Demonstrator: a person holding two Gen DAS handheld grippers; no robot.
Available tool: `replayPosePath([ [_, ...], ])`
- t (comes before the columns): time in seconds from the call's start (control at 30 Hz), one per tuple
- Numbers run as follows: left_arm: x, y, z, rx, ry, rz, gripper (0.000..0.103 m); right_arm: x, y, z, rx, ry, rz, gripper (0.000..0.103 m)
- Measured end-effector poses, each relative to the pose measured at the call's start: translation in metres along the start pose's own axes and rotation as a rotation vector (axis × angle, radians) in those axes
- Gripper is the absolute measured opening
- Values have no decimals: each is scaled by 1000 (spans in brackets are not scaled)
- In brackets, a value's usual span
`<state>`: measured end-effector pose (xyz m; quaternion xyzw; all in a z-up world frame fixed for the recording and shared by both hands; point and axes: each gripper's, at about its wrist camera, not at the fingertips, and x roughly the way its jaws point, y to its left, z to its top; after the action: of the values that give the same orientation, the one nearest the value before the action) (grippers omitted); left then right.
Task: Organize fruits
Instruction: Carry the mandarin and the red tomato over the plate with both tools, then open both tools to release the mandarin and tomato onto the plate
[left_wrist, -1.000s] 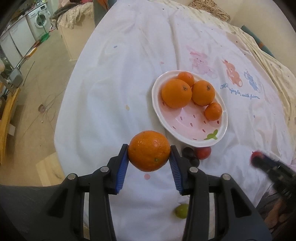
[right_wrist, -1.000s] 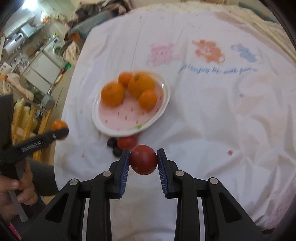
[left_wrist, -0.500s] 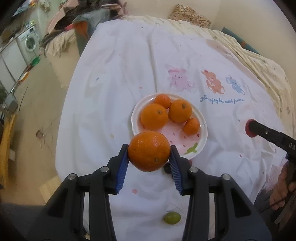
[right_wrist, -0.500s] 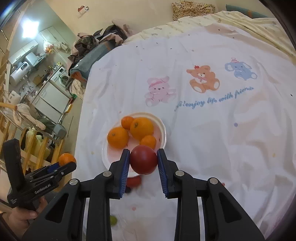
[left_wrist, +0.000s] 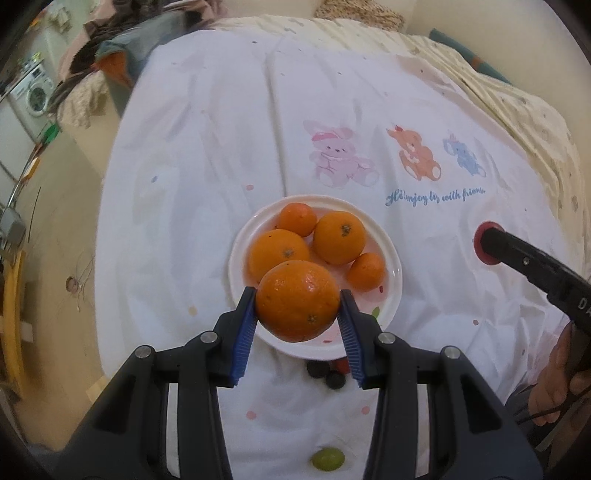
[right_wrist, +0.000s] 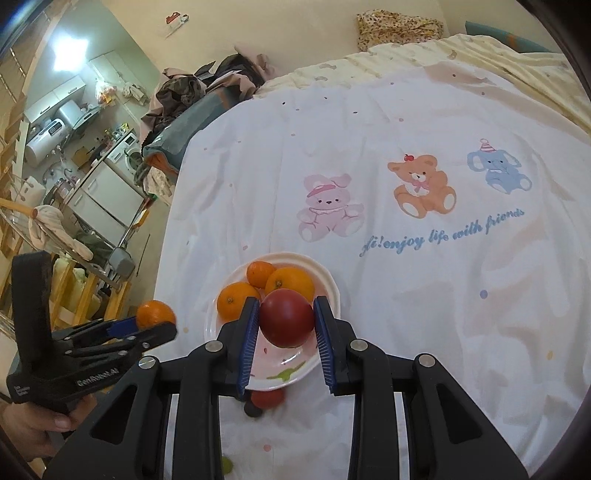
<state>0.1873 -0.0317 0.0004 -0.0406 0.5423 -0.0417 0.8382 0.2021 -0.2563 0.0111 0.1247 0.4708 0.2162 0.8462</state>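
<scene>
Raised higher and drawn back from the plate (left_wrist: 392, 258) since a second ago. Left fingers (left_wrist: 246, 325) clamped on an orange (left_wrist: 297, 301), right fingers (right_wrist: 324, 332) clamped on a red fruit (right_wrist: 286, 322), both held above the plate's near edge. Likely mid-carry; next, lowering into the plate's bare near part, clear of four oranges (left_wrist: 339, 237). Just short of the plate: dark fruits (left_wrist: 317, 368), green fruit (left_wrist: 327, 459) on the bed sheet (left_wrist: 207, 155).

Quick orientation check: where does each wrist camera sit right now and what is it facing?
Left wrist: on the left gripper, looking down its fingers at the orange it grips, above the plate; the right gripper and hand show.
Right wrist: on its own gripper, facing the clamped tomato; the left gripper and hand show.
Shared: plate, cartoon tablecloth.
</scene>
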Motion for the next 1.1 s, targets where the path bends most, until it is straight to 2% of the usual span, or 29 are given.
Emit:
replayPosePath([
  [0.27,38,-2,5,3,50,-17,39,28,-10,11,31,51,18,32],
  [0.57,83,-5,-1,-49,159,-106,39,70,-16,18,29,135,26,32],
  [0.83,102,-9,3,-69,192,-130,39,103,-36,11,79,230,9,32],
  [1.1,116,-16,8,-83,238,-144,40,119,-47,9,122,271,10,32],
])
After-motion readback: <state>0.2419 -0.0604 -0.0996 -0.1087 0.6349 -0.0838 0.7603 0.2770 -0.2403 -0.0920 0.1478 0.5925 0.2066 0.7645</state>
